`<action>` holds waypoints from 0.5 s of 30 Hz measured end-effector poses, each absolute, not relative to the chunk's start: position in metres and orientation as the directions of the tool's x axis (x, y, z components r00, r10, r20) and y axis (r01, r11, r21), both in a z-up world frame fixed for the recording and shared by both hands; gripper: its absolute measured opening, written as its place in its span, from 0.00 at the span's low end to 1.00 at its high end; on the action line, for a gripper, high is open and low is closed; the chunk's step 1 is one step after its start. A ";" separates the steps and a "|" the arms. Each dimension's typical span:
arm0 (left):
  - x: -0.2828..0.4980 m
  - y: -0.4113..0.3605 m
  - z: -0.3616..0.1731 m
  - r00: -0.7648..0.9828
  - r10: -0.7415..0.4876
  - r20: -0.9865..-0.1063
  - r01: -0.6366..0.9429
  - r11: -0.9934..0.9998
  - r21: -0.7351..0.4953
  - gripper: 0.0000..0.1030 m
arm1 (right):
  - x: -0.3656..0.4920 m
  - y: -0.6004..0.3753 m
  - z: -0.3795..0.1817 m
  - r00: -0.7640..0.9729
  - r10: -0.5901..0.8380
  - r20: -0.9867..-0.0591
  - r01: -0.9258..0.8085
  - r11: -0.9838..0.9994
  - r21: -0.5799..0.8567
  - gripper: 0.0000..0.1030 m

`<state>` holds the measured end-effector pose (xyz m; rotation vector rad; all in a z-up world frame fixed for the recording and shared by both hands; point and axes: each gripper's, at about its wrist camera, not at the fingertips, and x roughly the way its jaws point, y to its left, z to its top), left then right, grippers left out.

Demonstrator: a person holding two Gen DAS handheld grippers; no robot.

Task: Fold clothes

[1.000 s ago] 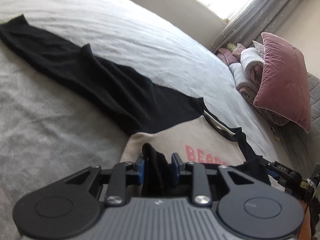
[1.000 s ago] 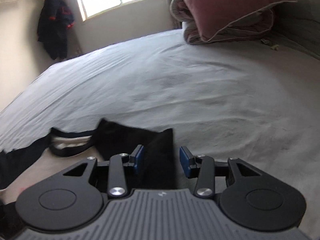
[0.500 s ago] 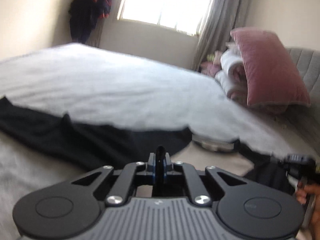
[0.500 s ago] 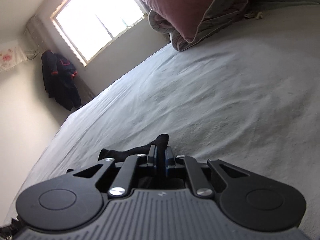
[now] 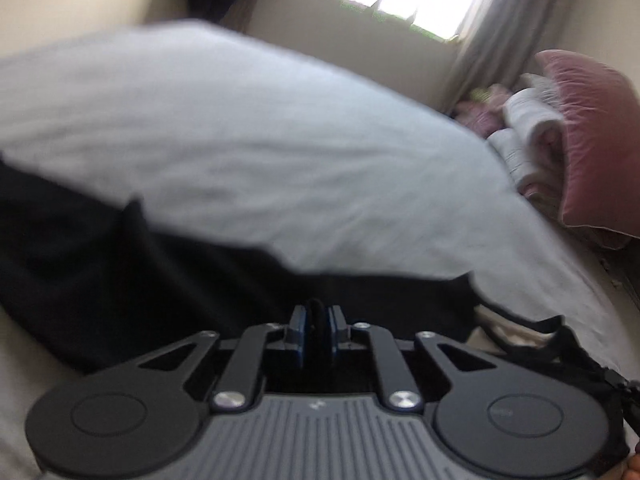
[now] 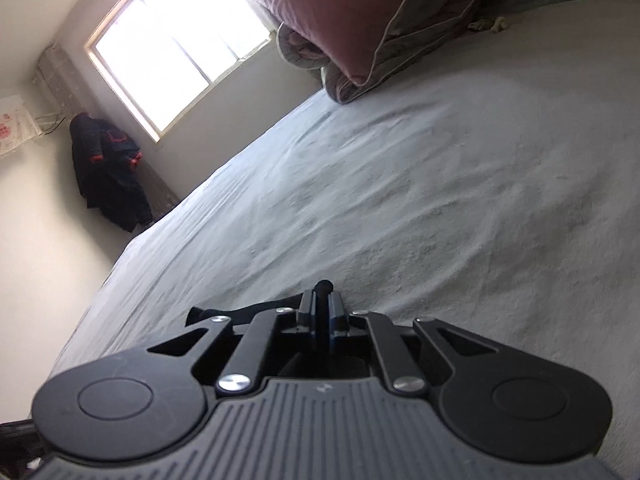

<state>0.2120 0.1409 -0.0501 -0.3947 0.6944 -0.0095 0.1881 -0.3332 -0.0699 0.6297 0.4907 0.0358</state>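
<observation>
Grey bedsheet (image 6: 440, 184) under my rig, left gripper (image 5: 318, 326) and right gripper (image 6: 322, 314) each clamped on black garment (image 5: 140, 272), jaws easing apart.

The left gripper (image 5: 318, 330) is showing a grey ribbed body, two black round discs at four and eight o'clock, black linkage arms carrying silver screws, and blue-padded fingers (image 5: 298, 334). The right gripper (image 6: 322, 316) is wearing the same black, grey and silver parts.
</observation>
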 end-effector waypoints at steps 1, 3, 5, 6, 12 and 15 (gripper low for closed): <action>0.208 0.144 -0.048 0.774 -0.153 -0.614 -0.119 0.918 -0.379 0.26 | 0.188 -0.333 -0.066 0.878 0.184 -0.443 0.107 0.825 0.554 0.18; 0.199 0.151 -0.044 0.780 -0.181 -0.599 -0.115 0.899 -0.422 0.39 | 0.187 -0.334 -0.058 0.851 0.222 -0.476 0.067 0.852 0.519 0.41; 0.189 0.154 -0.039 0.777 -0.192 -0.599 -0.109 0.897 -0.429 0.40 | 0.186 -0.336 -0.052 0.797 0.316 -0.514 -0.017 0.863 0.504 0.60; 0.186 0.155 -0.037 0.772 -0.203 -0.602 -0.100 0.897 -0.431 0.39 | 0.185 -0.338 -0.051 0.770 0.359 -0.527 -0.056 0.861 0.505 0.61; 0.174 0.138 -0.043 0.744 -0.204 -0.637 -0.035 0.939 -0.342 0.34 | 0.170 -0.351 -0.055 0.671 0.516 -0.531 -0.202 0.818 0.539 0.58; 0.170 0.123 -0.048 0.746 -0.111 -0.656 -0.031 0.979 -0.201 0.18 | 0.164 -0.350 -0.054 0.652 0.536 -0.536 -0.254 0.821 0.512 0.47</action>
